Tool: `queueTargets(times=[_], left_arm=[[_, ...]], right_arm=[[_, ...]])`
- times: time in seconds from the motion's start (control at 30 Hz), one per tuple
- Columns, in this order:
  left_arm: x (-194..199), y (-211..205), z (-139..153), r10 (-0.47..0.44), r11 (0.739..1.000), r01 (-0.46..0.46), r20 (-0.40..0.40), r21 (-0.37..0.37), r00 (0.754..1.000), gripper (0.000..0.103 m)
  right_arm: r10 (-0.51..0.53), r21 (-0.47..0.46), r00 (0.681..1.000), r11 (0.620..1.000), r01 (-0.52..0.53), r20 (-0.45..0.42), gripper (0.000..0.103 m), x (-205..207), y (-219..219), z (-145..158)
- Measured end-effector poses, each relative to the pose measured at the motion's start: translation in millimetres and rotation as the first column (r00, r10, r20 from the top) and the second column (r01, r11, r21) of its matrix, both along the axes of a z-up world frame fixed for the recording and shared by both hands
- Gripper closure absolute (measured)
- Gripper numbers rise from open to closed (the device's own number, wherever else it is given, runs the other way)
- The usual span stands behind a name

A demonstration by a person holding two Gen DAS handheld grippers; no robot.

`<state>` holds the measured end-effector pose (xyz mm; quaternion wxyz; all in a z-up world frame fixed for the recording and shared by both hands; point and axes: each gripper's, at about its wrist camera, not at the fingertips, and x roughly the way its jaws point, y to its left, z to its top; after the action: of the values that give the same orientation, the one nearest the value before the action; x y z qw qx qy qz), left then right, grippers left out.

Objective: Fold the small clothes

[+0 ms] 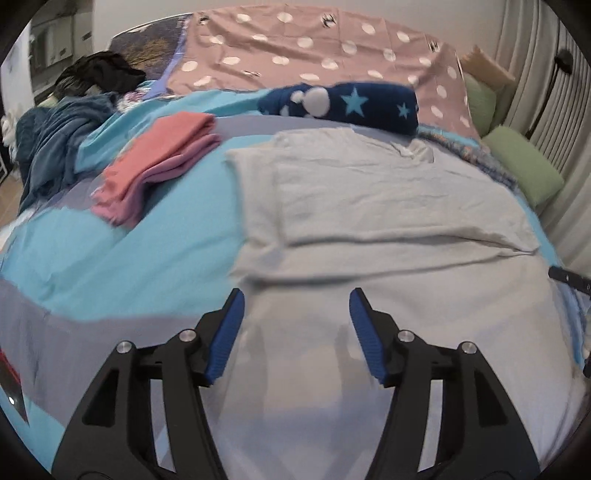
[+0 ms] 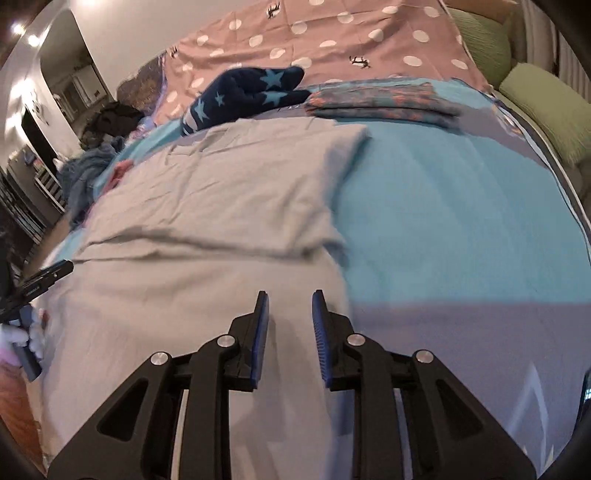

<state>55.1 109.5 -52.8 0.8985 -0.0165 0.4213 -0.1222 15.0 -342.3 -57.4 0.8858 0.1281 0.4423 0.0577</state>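
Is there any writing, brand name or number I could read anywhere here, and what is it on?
None can be read.
Other hand-held gripper's black finger, at the right wrist view's left edge: small pale lettering, too blurred to read.
Navy star-patterned fleece garment and pink white-dotted bed sheet: printed shapes only, no words.

A bed (image 1: 110,266) dressed in a turquoise-and-grey cover is filling a small bedroom, with a dusty-pink polka-dot sheet (image 1: 295,48) lying across its far end. Green pillows (image 2: 546,107) are resting along the right side, against a pale ribbed wall panel (image 1: 554,122). White walls (image 2: 155,29) are rising behind the bed, ceiling lights (image 2: 26,33) are glowing at upper left, and wooden flooring (image 1: 9,199) is showing beside the bed.
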Motion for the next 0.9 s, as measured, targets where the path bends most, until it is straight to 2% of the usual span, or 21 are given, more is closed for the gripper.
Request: queueTargets(times=[0.13,0.27,0.53,0.67,0.9], left_arm=[[-37.1,29.4,7.7,-0.005,1.000,0.005,0.013,0.001,1.000,0.041],[-60.8,36.0,8.2,-0.017,0.999,0.016,0.012,0.042,1.000,0.040],[-99.4,47.0,8.8,-0.012,1.000,0.011,0.037,0.017,0.999,0.038],[-115.8,50.8,11.1,-0.010,1.000,0.009,0.055,0.026,0.998,0.035],[-136.6,70.3,23.5,0.033,0.999,-0.033,0.101,0.002,0.994,0.035]], right_arm=[[0.036,0.062,0.999,0.997,-0.037,0.021,0.078,-48.2,-13.0,12.3],[0.126,0.081,0.992,0.989,-0.126,0.004,0.068,-87.8,-2.5,14.9],[0.212,0.116,0.977,0.971,-0.209,-0.012,0.067,-146.3,21.5,5.7],[0.222,0.118,0.975,0.968,-0.219,-0.013,0.066,-160.8,28.7,-2.0],[0.195,0.112,0.981,0.975,-0.193,-0.003,0.066,-155.7,22.9,-3.0]])
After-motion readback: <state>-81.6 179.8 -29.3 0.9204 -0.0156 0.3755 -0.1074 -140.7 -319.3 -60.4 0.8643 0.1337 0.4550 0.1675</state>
